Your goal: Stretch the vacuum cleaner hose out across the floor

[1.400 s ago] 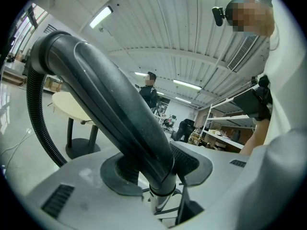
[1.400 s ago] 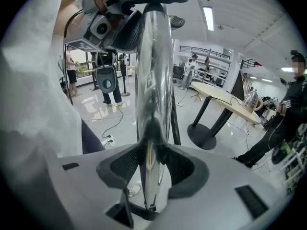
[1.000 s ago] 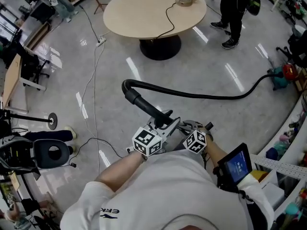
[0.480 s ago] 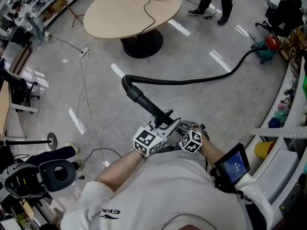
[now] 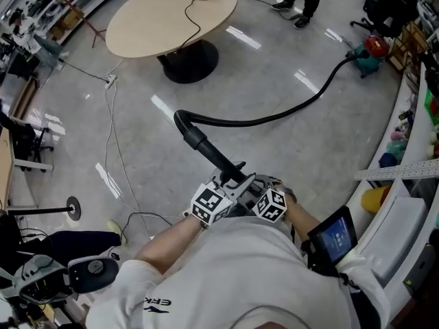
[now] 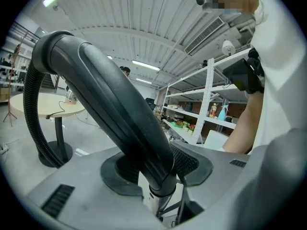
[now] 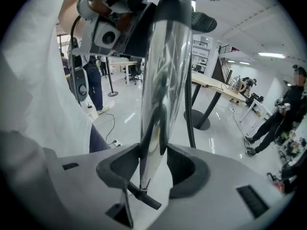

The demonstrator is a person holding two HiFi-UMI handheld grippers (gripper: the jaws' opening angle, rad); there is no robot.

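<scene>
Ahead, open floor (image 5: 260,67) between hose (image 5: 274,119) and table (image 5: 154,19).

Glossy grey floor (image 5: 309,156), streaked with glare from strip lights (image 6: 146,65) under a ribbed white ceiling (image 6: 144,28). Round beige table (image 5: 158,16) on a black pedestal (image 5: 188,64) toward the floor's far side. Thin white cables (image 5: 108,115) trailing down the left. White shelving (image 5: 405,173) lining the right edge. Dark chair (image 5: 82,273) at the near-left corner.
</scene>
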